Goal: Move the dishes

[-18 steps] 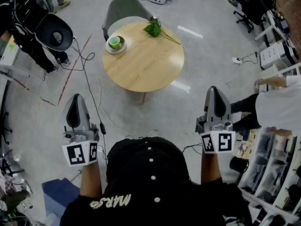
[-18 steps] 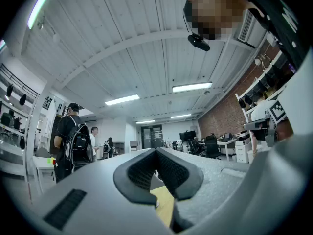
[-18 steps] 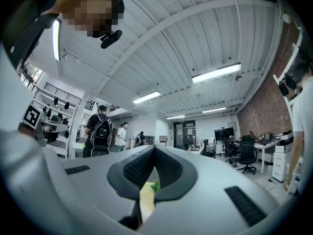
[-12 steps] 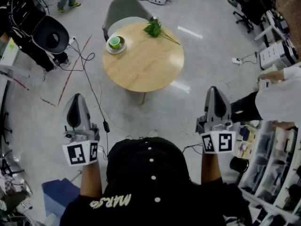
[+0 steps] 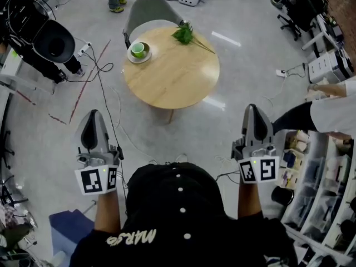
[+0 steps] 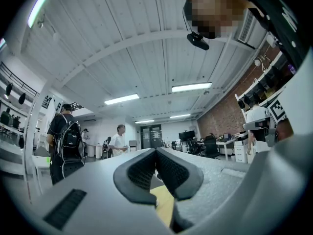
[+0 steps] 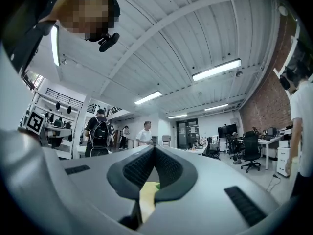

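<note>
Grey flooring (image 5: 44, 138) is being looked down on, with a round wooden worktop (image 5: 178, 77) standing ahead of the person. A green cup (image 5: 138, 49) is being carried by a pale saucer (image 5: 139, 58) at the worktop's far left edge. A leafy green sprig (image 5: 183, 34) is lying at its far edge, apart from the saucer. A grey chair (image 5: 146, 9) is being seen just behind the worktop, and black cables (image 5: 103, 77) are trailing over the flooring to its left. The left tongs (image 5: 93, 115) and the right tongs (image 5: 253, 109) are being held out over the flooring on the near side of the worktop, well apart from it and from the dishes. In both gripper views the jaws are being pressed together tip to tip, with nothing being gripped between them. Shelving (image 5: 325, 199) is being shown at the right.
</note>
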A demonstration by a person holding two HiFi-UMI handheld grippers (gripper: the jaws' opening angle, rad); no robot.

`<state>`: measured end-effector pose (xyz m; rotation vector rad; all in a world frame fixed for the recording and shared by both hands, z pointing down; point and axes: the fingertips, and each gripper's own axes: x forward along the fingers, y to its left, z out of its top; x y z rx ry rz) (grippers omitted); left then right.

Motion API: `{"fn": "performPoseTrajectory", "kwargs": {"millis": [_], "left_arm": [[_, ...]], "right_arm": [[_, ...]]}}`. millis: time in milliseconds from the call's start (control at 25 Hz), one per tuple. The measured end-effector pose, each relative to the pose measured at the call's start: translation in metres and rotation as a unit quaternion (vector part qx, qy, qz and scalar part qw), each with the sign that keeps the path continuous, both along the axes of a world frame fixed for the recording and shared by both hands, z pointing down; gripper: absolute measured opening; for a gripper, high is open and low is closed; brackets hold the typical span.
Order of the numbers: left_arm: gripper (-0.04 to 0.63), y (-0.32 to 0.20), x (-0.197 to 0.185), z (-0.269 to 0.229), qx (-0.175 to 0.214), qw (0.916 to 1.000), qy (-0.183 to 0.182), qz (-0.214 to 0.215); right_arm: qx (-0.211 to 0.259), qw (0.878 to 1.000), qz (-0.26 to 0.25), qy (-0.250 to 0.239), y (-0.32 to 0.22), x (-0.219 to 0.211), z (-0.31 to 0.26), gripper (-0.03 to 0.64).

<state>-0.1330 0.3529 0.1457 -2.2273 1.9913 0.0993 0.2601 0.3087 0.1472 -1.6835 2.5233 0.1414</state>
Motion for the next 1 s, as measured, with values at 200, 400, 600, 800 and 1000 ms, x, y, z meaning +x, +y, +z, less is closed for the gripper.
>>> {"fn": "performPoseTrajectory", "kwargs": {"millis": [200, 400, 600, 800, 1000], "left_arm": [[0.003, -0.003, 0.005, 0.003, -0.006, 1.0000, -0.003, 0.000], [0.003, -0.003, 0.015, 0.005, -0.013, 0.9999, -0.002, -0.006], [0.003, -0.013, 0.040, 0.011, -0.015, 0.9998, -0.002, -0.014], [0.003, -0.021, 0.058, 0.013, -0.012, 0.9996, 0.001, -0.025], [0.003, -0.030, 0.068, 0.017, -0.017, 0.9996, -0.004, -0.024]], "right_arm": [[0.004, 1.000, 0.001, 0.003, -0.004, 0.005, 0.004, 0.219], [-0.004, 1.000, 0.012, 0.005, -0.007, 0.024, 0.009, 0.247], [-0.017, 1.000, 0.008, 0.016, -0.016, 0.052, 0.024, 0.221], [-0.015, 1.000, 0.001, 0.016, -0.024, 0.072, 0.028, 0.218], [-0.016, 1.000, 0.004, 0.011, -0.036, 0.084, 0.031, 0.213]]}}
